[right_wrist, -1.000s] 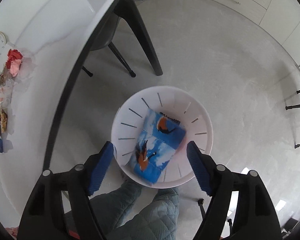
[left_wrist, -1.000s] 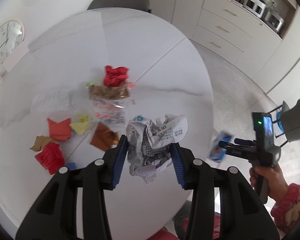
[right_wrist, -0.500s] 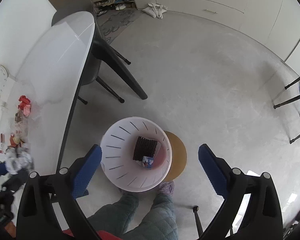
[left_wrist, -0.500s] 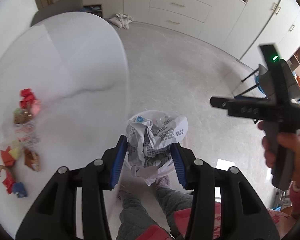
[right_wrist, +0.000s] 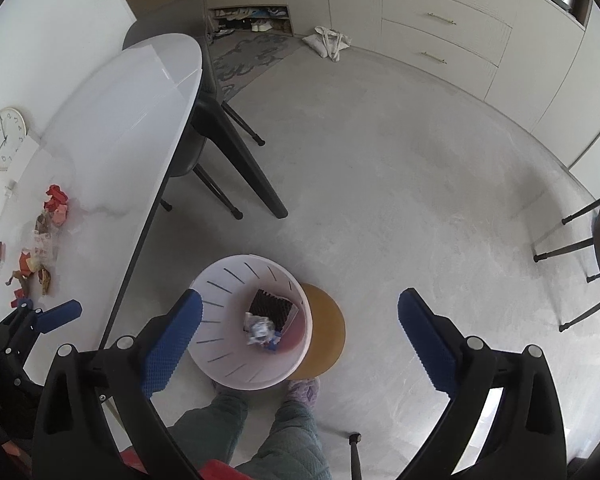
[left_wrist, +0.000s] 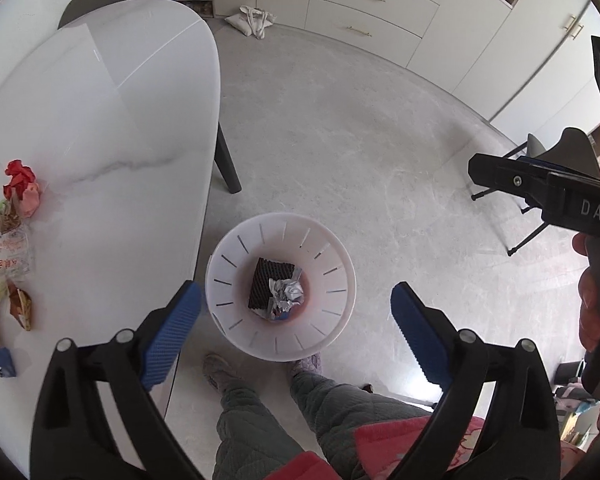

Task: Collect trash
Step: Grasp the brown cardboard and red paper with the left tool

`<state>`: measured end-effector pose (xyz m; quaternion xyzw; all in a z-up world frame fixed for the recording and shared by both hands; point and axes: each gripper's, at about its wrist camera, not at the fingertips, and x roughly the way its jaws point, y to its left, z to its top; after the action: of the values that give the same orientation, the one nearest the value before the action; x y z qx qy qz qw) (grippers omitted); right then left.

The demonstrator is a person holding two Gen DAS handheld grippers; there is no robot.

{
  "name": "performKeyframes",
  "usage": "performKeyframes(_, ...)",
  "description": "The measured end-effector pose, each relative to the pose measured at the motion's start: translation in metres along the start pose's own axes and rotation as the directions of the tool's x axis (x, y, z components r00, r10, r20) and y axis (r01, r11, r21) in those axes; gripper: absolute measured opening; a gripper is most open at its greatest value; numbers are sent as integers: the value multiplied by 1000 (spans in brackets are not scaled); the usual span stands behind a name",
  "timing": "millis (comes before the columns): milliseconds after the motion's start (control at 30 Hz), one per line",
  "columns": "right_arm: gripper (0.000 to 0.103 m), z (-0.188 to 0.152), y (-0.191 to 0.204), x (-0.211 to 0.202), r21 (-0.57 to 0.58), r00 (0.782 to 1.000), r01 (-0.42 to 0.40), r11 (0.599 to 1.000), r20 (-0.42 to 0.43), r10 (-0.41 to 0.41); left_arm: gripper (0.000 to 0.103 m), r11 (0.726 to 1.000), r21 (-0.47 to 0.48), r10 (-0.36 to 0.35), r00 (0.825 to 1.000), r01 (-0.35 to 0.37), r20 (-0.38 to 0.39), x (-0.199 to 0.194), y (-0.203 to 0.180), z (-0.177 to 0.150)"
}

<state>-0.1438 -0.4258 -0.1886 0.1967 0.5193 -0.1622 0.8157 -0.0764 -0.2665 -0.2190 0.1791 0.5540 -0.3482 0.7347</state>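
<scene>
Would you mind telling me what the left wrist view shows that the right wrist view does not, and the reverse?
Only the left wrist view shows the hand holding the other gripper. Only the right wrist view shows the wall clock and the round wooden stool beside the bin. Both show the white bin with crumpled paper inside, and scraps on the table.

Both claws, left (left_wrist: 296, 330) just opened and right (right_wrist: 298, 334), gape empty, pointing steeply down.

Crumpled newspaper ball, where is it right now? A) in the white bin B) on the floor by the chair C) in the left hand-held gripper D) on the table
A: the crumpled newspaper ball lies inside the white bin, beside a dark ridged piece; the left hand-held gripper above it is open with nothing between its fingers.
</scene>
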Motion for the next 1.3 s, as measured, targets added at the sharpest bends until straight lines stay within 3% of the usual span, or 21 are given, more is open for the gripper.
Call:
performKeyframes(267, 98, 7, 29, -6, -59, 1000, -20, 998, 17, 21, 95, 998, -51, 47, 999, -46, 23, -14, 18, -3)
performKeyframes(500, 98, 16, 91, -9, -147, 995, -96, 984, 22, 100, 95, 968, -208, 157, 985, -139, 70, -55, 84, -22)
performKeyframes(667, 98, 19, 162, -5, -261, 986, -156, 953, 9, 164, 95, 901, -370, 270, 960, -228, 66, -87, 159, -54)
performKeyframes(900, 98, 10, 262, 6, -387, 970, -238, 891, -56, 235, 95, 785, -549, 346, 938, -286, 6, -109, 253, -100)
performKeyframes(1067, 98, 3, 309, 8, -447, 962, -268, 854, -84, 258, 95, 751, -585, 374, 927, -306, -6, -118, 286, -117)
performKeyframes(1200, 98, 1, 328, 9, -465, 962, -272, 843, -95, 258, 95, 720, -622, 374, 927, -307, -25, -114, 303, -121)
performKeyframes(1300, 98, -1, 334, 10, -462, 962, -270, 845, -102, 252, 95, 663, -694, 334, 941, -280, -61, -102, 324, -121)
